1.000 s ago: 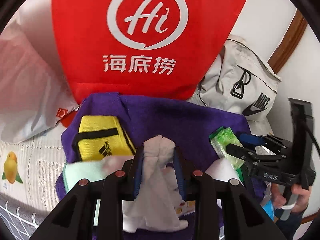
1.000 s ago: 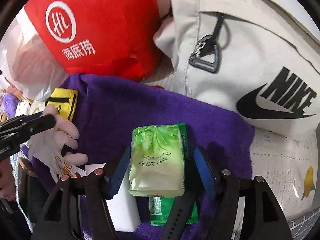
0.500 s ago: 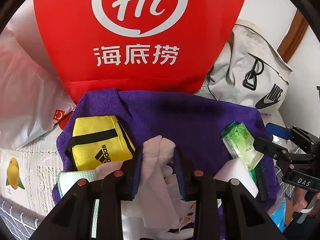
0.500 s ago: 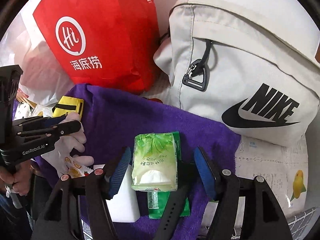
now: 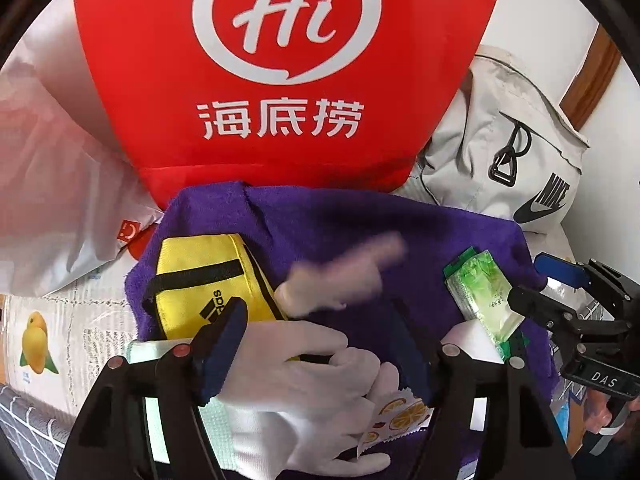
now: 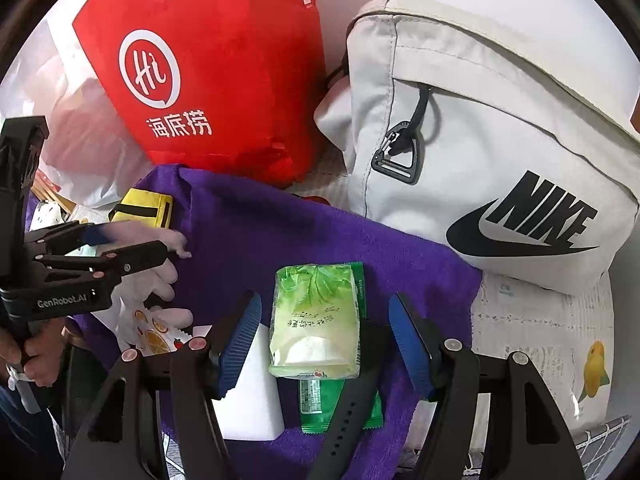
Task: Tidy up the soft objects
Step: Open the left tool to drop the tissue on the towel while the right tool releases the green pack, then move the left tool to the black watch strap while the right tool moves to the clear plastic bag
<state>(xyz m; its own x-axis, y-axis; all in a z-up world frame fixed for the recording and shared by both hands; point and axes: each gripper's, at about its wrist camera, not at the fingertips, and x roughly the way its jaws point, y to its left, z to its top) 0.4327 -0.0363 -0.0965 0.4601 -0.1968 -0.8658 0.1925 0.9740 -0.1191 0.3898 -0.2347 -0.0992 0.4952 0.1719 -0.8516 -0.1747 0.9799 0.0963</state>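
White glove (image 5: 304, 364) lying on purple towel (image 5: 360, 232), between just-opened jaws of left hand-held gripper (image 5: 320, 344), one finger blurred. Yellow pouch (image 5: 200, 284) beside; red bag (image 5: 280, 72) behind. Right hand-held gripper (image 6: 324, 340) wide around tissue pack (image 6: 316, 316), untouched.

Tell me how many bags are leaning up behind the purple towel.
2. The red bag with the white Hi logo stands behind the towel's left and middle; the pale grey Nike bag sits at its right. A translucent plastic bag lies further left; others may be hidden.
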